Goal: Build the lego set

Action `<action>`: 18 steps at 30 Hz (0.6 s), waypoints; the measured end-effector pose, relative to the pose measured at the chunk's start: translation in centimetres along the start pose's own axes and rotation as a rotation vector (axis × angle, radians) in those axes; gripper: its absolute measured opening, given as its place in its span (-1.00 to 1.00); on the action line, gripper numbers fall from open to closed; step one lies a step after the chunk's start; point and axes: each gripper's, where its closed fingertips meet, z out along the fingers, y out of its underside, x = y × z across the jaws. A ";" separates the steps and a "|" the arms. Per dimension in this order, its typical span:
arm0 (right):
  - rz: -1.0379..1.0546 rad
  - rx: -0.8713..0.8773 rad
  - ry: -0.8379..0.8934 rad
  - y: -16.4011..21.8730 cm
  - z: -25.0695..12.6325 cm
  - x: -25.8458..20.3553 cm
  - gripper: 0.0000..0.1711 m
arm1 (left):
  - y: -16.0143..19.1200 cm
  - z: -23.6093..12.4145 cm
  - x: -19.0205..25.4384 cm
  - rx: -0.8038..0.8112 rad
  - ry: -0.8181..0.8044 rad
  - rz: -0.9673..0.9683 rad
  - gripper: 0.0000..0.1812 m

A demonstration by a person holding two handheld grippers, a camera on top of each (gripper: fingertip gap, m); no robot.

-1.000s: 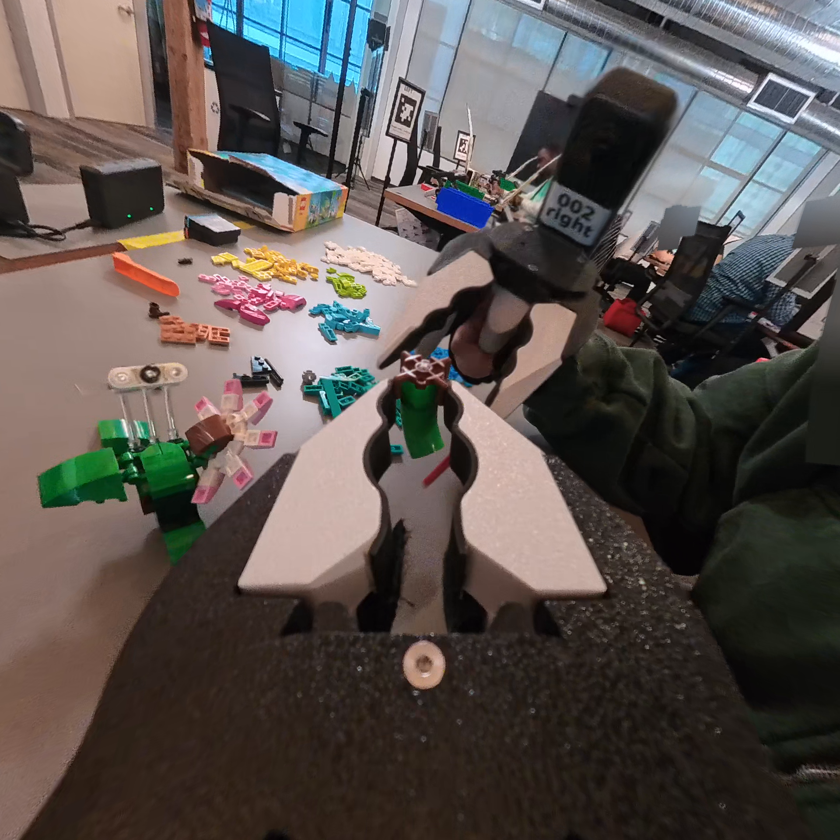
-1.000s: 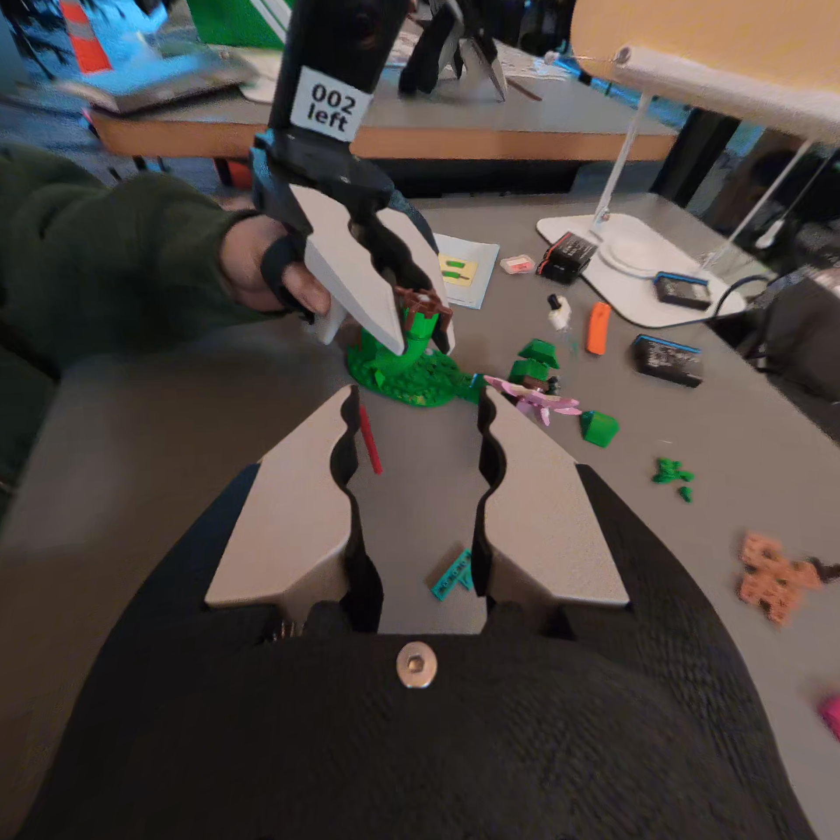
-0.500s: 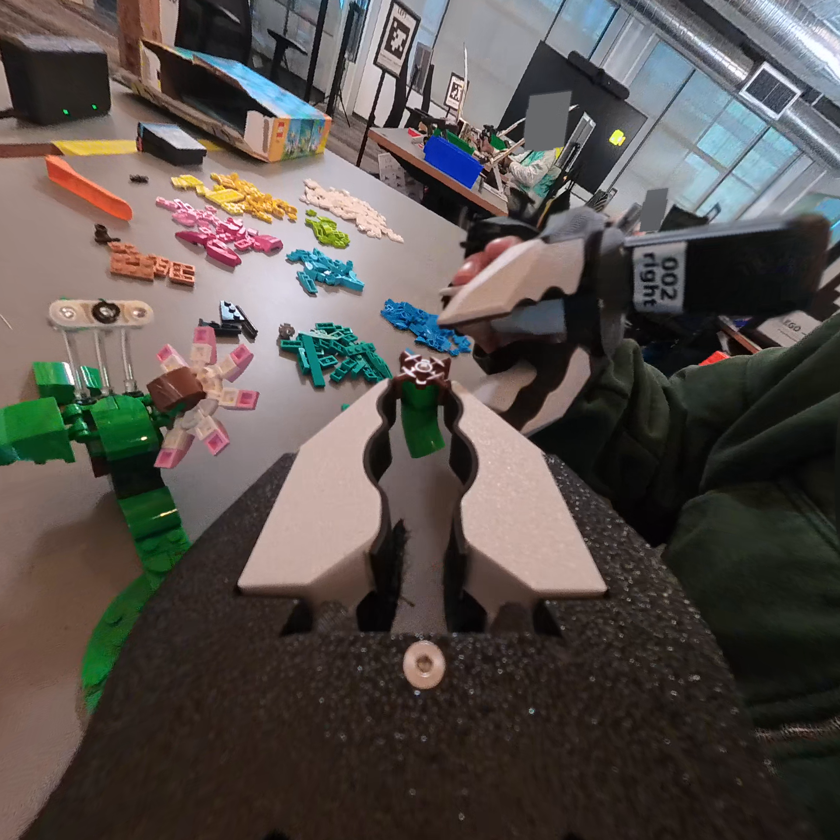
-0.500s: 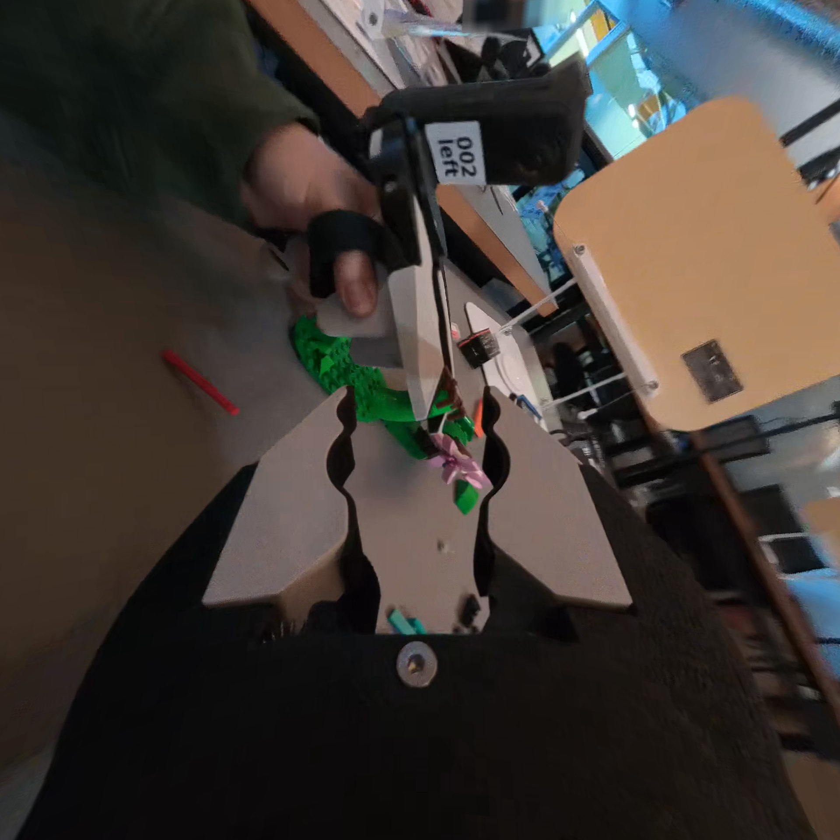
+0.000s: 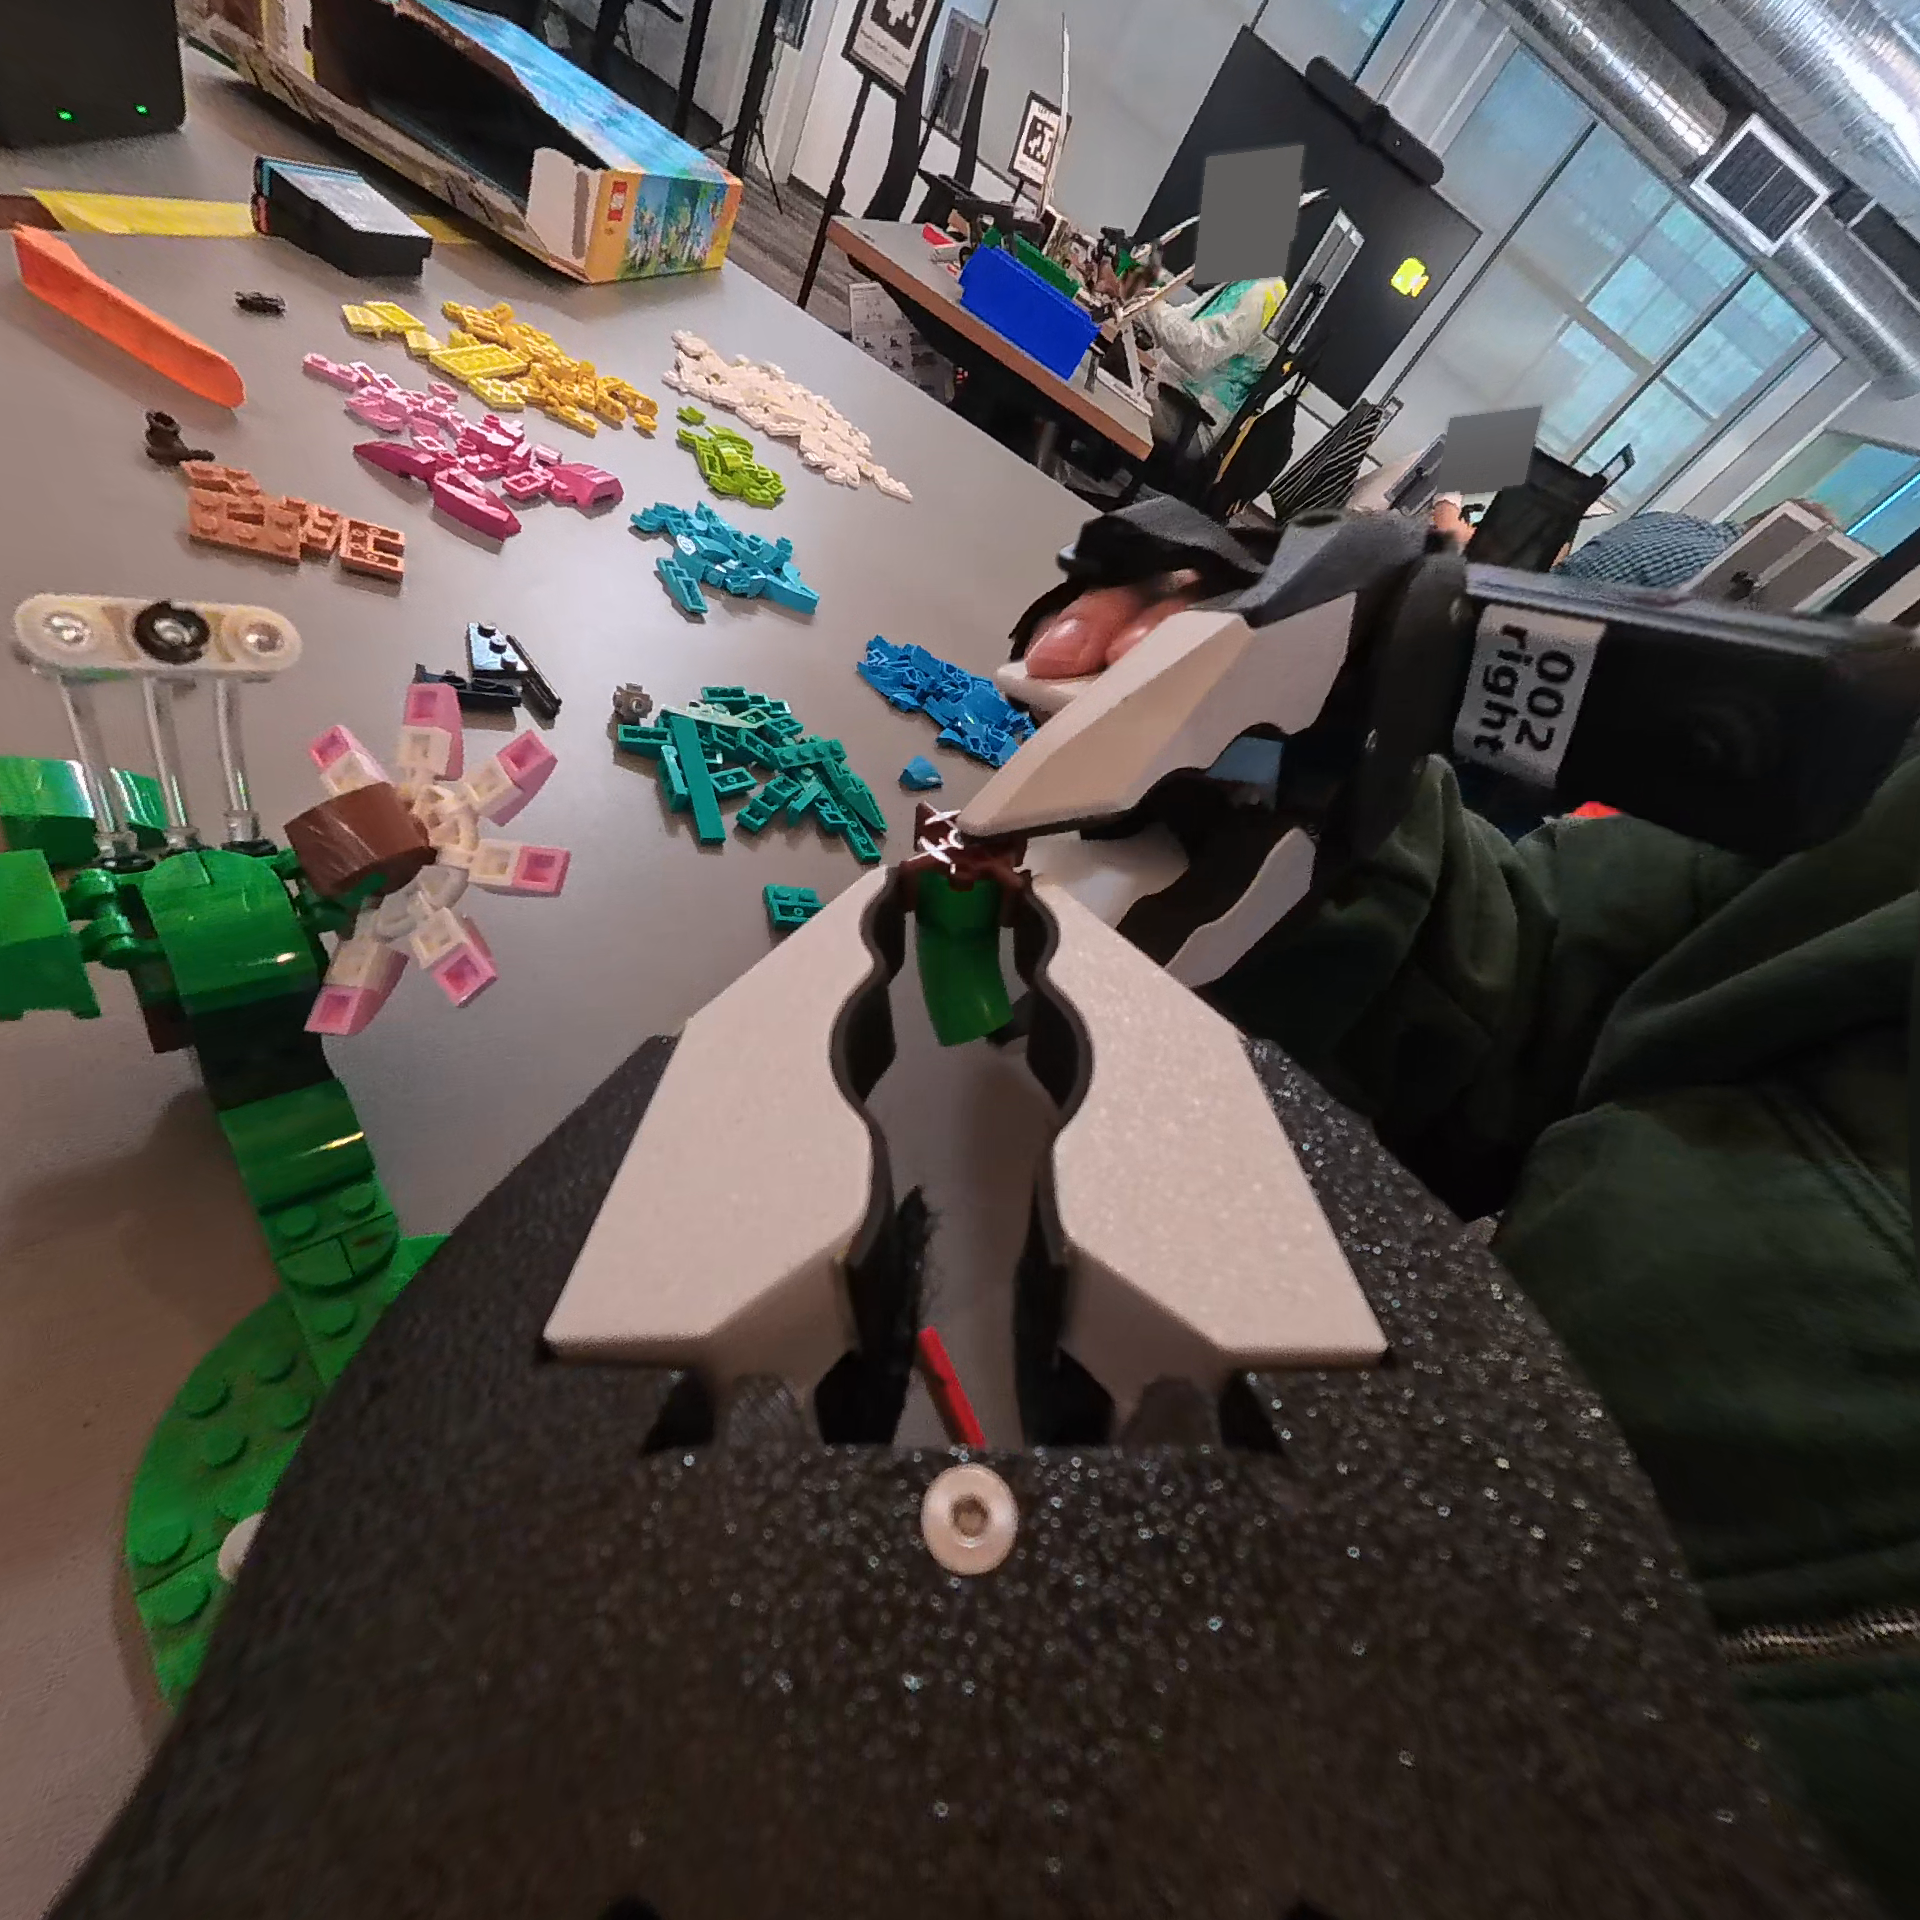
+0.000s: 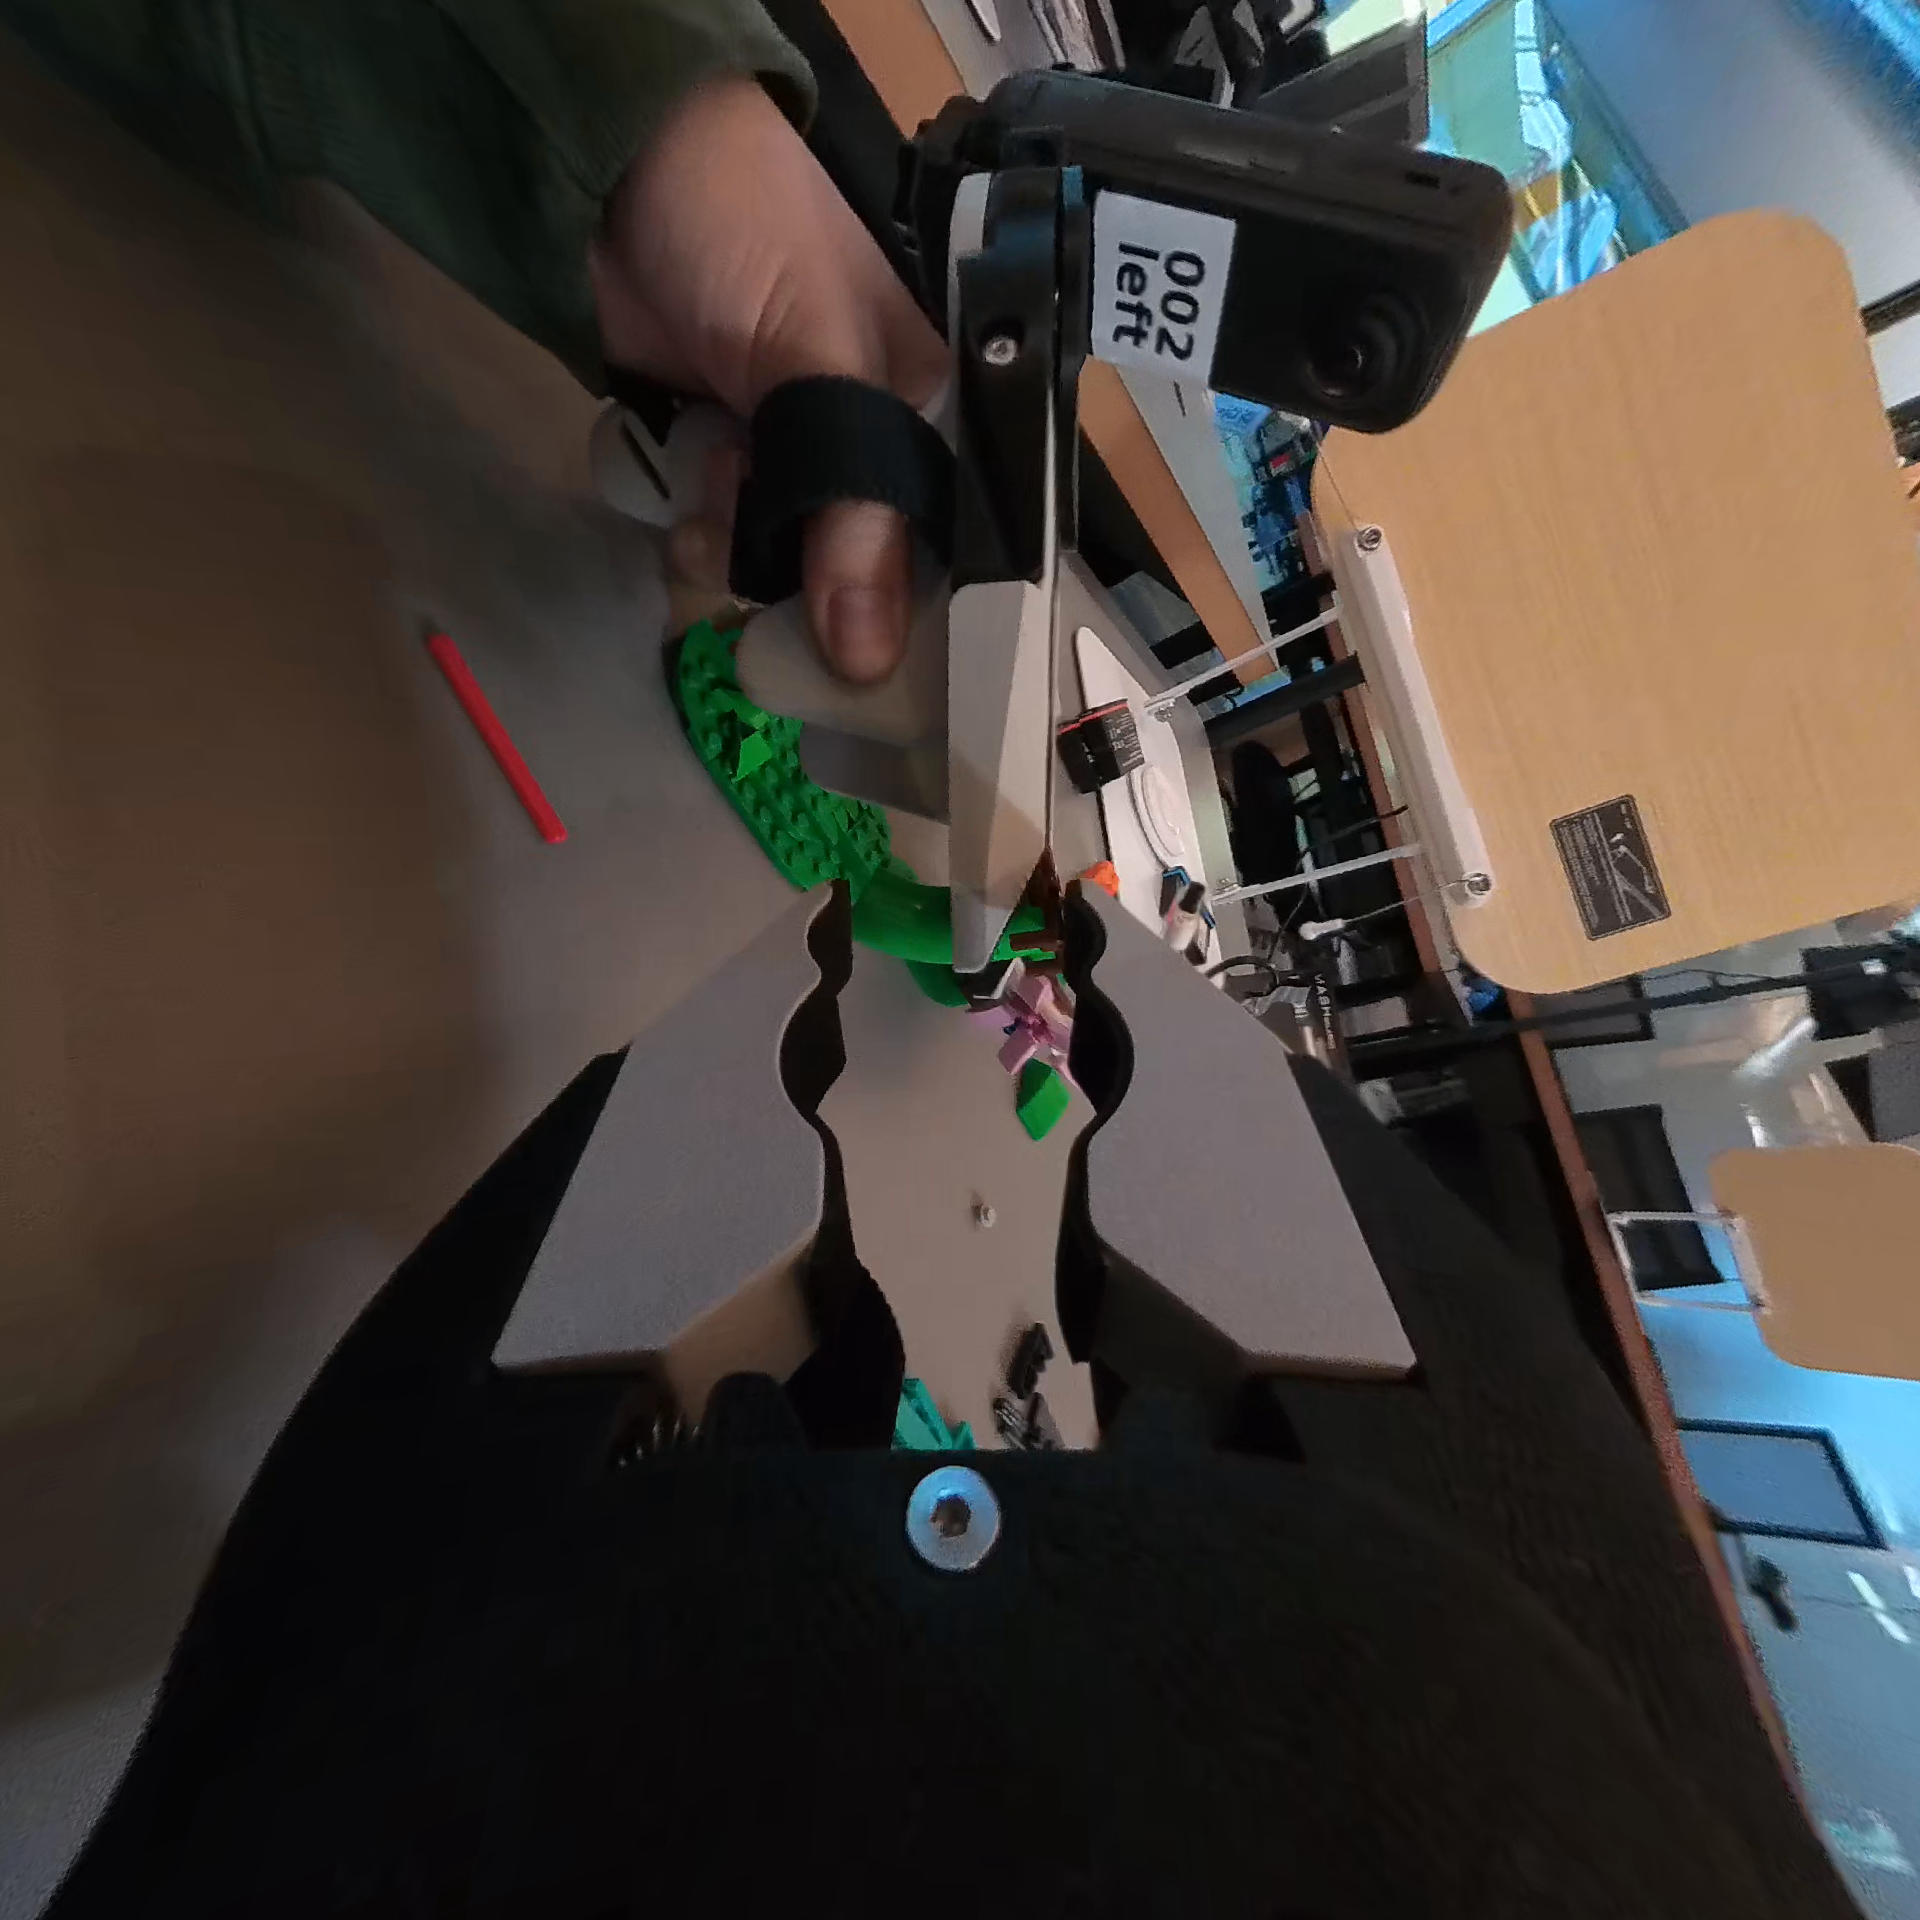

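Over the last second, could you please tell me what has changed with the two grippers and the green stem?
The right gripper has rolled from upright onto its side and come in, so its open fingertips now flank the brown piece atop the green stem. The left gripper stays shut on that stem. The pink flower and the sorted brick piles lie untouched on the table.
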 end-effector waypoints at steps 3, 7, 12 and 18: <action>0.052 0.009 -0.020 0.0 -0.1 0.1 -0.56 | 0.0 0.0 0.0 -0.001 -0.004 0.002 -0.80; 0.097 -0.011 -0.033 0.2 -0.3 0.3 -0.78 | 0.4 0.2 -0.3 -0.024 -0.019 0.012 -0.80; 0.176 0.055 -0.043 0.0 -0.8 0.6 -0.75 | 0.4 0.4 -0.1 -0.021 -0.013 0.025 -0.79; 0.346 0.220 0.033 -0.3 -3.5 3.4 -0.41 | 0.2 0.3 -0.4 -0.026 -0.072 0.122 -0.79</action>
